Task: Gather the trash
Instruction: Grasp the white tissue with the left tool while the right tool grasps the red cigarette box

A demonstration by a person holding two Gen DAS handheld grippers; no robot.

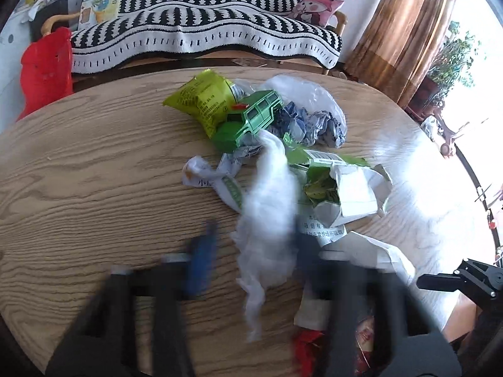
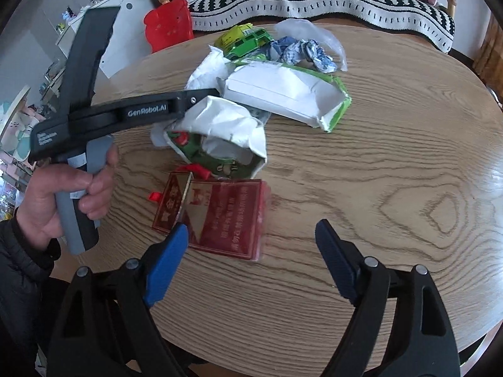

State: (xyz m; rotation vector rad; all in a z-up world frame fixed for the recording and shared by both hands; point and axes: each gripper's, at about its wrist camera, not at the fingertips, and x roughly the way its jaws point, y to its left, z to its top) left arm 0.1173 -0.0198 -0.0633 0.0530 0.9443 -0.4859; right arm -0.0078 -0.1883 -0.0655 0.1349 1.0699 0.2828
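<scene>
Much of the left gripper (image 1: 251, 270) is smeared by blur in its own camera; its jaws look drawn in on a wad of white tissue (image 1: 267, 207), though whether the pads truly press it I cannot tell. Seen from the right wrist, its black body crosses the pile and hides its tips behind a crumpled white-and-green carton (image 2: 220, 132). The hand (image 2: 63, 194) grips its grey handle, sleeve cut off at the frame edge.

The right gripper (image 2: 251, 245) stands wide open and empty, blue pads on either side above a flat red cigarette pack (image 2: 226, 216) in glossy film, the left pad overlapping its corner.

The trash lies heaped mid-table (image 2: 377, 188), an oval wood-grain top: a torn white box with green edging (image 2: 283, 94), crinkled blue-and-white wrappers (image 2: 301, 50), a yellow-green snack bag (image 1: 201, 100), clear plastic film (image 1: 301, 88). A green toy car (image 1: 254, 113) sits among it. Beyond, a red plastic bag (image 2: 169, 22) and a striped sofa throw (image 1: 201, 25).
</scene>
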